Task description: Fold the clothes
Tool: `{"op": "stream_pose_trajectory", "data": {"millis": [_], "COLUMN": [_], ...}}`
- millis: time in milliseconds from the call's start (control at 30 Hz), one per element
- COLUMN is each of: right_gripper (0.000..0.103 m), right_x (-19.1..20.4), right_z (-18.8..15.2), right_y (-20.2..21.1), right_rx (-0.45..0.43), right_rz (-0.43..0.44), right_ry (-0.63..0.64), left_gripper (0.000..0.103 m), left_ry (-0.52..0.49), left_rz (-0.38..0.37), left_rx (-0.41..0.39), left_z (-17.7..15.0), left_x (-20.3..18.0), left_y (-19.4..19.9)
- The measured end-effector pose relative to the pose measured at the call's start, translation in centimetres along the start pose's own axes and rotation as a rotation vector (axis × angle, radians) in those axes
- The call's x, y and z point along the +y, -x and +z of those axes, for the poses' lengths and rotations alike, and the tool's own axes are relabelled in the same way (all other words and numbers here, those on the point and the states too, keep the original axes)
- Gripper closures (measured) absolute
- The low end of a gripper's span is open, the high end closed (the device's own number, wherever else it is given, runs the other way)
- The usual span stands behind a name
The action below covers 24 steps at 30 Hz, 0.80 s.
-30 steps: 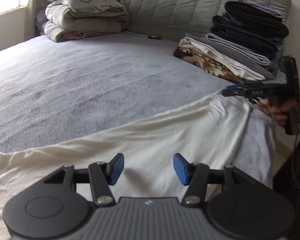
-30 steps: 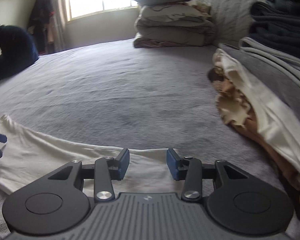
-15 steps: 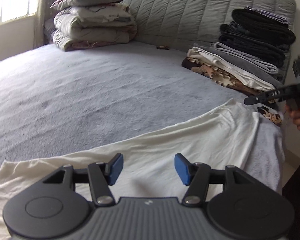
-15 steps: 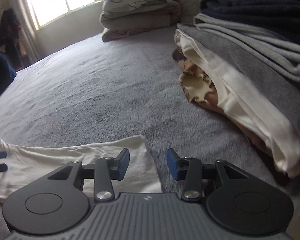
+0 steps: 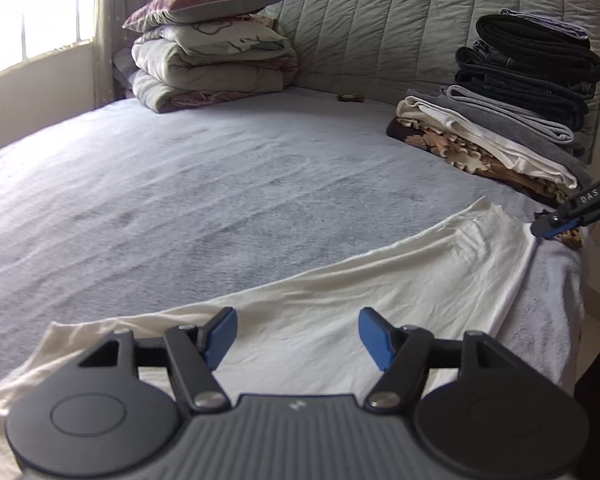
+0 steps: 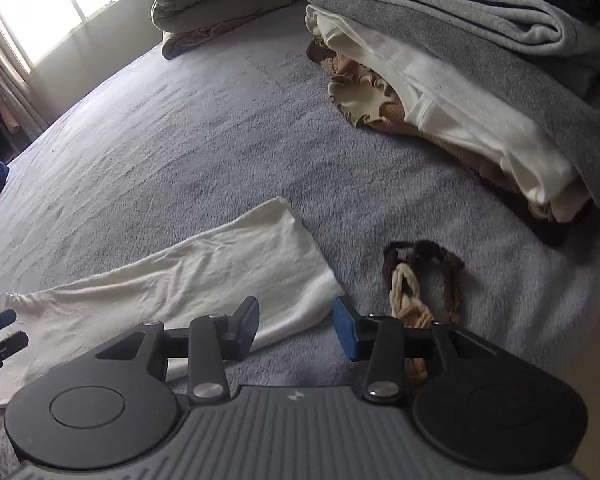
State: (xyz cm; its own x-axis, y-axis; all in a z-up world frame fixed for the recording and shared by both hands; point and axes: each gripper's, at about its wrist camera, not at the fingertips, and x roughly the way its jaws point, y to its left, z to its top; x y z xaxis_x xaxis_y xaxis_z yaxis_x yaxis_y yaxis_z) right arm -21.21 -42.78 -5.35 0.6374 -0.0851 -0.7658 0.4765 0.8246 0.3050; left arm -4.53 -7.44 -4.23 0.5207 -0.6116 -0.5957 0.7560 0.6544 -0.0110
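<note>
Where it nears the cream garment [image 5: 380, 292], right hand-held gripper [image 5: 552, 226] reads "DAS".

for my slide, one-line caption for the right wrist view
Open right gripper poised at the corner of a cream garment on a grey bedspread, beside folded clothes.

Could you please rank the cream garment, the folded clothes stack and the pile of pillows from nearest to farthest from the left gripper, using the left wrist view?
1. Cream garment: spread directly beneath and ahead of the left gripper.
2. Folded clothes stack: far right, against the headboard.
3. Pile of pillows: far left corner, by the window.
</note>
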Motion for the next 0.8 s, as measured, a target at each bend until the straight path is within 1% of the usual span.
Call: {"op": "stream_pose_trajectory", "data": {"millis": [167, 267, 467, 567, 600, 633, 667, 700, 733, 800], "right_gripper": [0.059, 0.059, 0.059, 0.06, 0.062, 0.069, 0.074, 0.082, 0.088, 0.093], "right_x": [-0.1, 0.1, 0.2, 0.6, 0.8, 0.9, 1.1, 1.3, 1.4, 1.7], "right_z": [-0.8, -1.1, -1.8, -2.2, -2.3, -2.4, -2.5, -2.6, -2.6, -2.5], "right_y": [-0.4, -0.9, -1.9, -2.2, -2.3, -2.4, -2.5, -2.5, -2.4, -2.2], "right_rx": [0.012, -0.011, -0.106, -0.165, -0.185, -0.202, -0.216, -0.229, -0.24, -0.264], "right_rz": [0.009, -0.009, -0.037, -0.068, -0.079, -0.093, -0.11, -0.122, -0.121, -0.107], "right_ry": [-0.051, -0.057, -0.096, -0.087, -0.082, -0.074, -0.063, -0.053, -0.047, -0.04], "left_gripper": [0.034, 0.033, 0.033, 0.033, 0.033, 0.033, 0.033, 0.033, 0.033, 0.033], "left_ry": [-0.006, 0.007, 0.022, 0.031, 0.04, 0.052, 0.065, 0.078, 0.091, 0.118], "left_rz": [0.047, 0.069, 0.096, 0.102, 0.1, 0.097, 0.095, 0.092, 0.087, 0.076], "left_rx": [-0.01, -0.016, -0.019, -0.017, -0.014, -0.01, -0.007, -0.003, -0.001, 0.003], "left_z": [-0.1, -0.2, -0.8, -1.1, -1.2, -1.2, -1.3, -1.3, -1.3, -1.3], "left_x": [0.1, 0.5, 1.1, 1.4, 1.6, 1.8, 1.9, 2.1, 2.3, 2.5], "left_y": [1.3, 2.0, 3.1, 3.4, 3.5, 3.5, 3.6, 3.6, 3.6, 3.6]}}
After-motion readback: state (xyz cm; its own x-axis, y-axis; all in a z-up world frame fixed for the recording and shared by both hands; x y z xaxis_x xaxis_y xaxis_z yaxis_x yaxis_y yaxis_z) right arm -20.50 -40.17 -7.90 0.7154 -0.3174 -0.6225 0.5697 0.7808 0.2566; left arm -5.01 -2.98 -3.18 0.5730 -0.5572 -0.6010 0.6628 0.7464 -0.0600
